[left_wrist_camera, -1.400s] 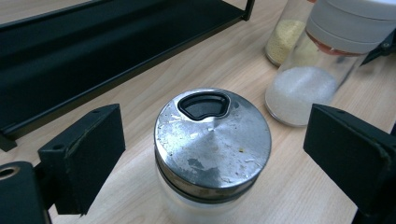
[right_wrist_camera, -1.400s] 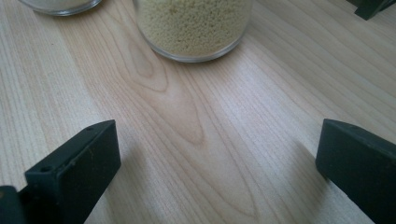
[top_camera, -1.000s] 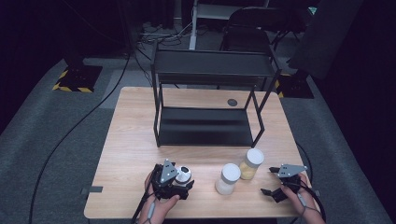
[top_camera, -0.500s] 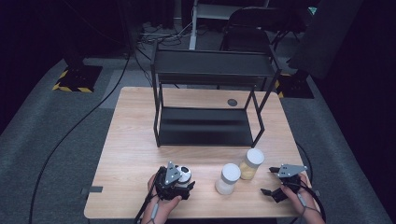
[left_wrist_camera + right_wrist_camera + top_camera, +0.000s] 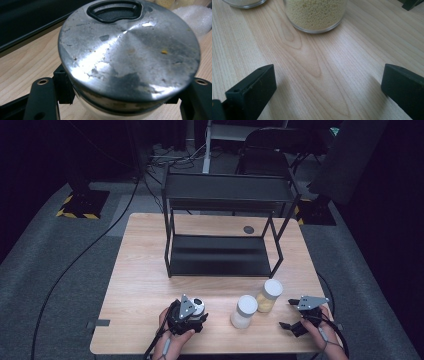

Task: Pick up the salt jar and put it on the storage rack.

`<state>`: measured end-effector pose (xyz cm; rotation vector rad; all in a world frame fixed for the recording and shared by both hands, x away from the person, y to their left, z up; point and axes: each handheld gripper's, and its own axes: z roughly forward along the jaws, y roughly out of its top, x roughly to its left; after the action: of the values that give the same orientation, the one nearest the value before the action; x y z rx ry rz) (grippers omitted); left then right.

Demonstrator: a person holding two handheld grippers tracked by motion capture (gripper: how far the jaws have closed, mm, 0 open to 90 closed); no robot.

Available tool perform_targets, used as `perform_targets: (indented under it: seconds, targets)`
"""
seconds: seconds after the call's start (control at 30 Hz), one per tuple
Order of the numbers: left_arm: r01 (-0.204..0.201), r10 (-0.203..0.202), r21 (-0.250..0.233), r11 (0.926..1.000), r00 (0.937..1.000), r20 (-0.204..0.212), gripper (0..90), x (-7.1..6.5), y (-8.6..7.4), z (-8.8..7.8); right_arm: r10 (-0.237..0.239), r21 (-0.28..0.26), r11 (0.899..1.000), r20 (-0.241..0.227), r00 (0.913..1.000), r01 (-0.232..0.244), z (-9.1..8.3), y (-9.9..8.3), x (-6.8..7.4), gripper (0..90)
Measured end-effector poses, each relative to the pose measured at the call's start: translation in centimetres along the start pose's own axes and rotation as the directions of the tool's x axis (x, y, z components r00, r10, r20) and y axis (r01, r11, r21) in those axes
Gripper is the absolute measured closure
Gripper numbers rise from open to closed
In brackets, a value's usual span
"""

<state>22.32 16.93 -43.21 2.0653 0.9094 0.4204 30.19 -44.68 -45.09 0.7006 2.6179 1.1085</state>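
At the near left edge of the desk [image 5: 140, 270], the left gripper [image 5: 187, 317] has just been closing, and its jaws now clamp the metal-lidded jar [image 5: 128, 53] below the lid rim (jar upright, lid toward the camera). The black rack [image 5: 225, 220] lies straight ahead, beyond the jar. The right gripper [image 5: 300, 317] rests wide open and empty, near the grain jar [image 5: 315, 13].

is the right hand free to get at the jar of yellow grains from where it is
Probably yes: the right tongs stand open and empty, and bare table lies between them and the yellow jar. The white jar stands off to the side.
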Motion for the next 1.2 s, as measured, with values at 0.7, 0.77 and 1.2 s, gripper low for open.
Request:
perform_targets:
  seconds: [0.7, 0.77, 1.2]
  targets:
    - [-0.013, 0.013, -0.022, 0.9997, 0.9999, -0.003, 30.5, 1.9, 3.7, -1.9, 0.0, 0.0, 1.0, 0.0, 1.0, 0.0, 0.0, 0.0, 0.0, 0.0]
    - [-0.017, 0.017, -0.025, 0.9995, 0.9998, -0.006, 30.6, 2.1, 4.1, -2.1, 0.0, 0.0, 1.0, 0.0, 1.0, 0.0, 0.0, 0.0, 0.0, 0.0]
    - [-0.035, 0.035, -0.027, 0.999, 0.9993, 0.009, 30.5, 4.0, 6.9, -1.8, 0.0, 0.0, 1.0, 0.0, 1.0, 0.0, 0.0, 0.0, 0.0, 0.0]
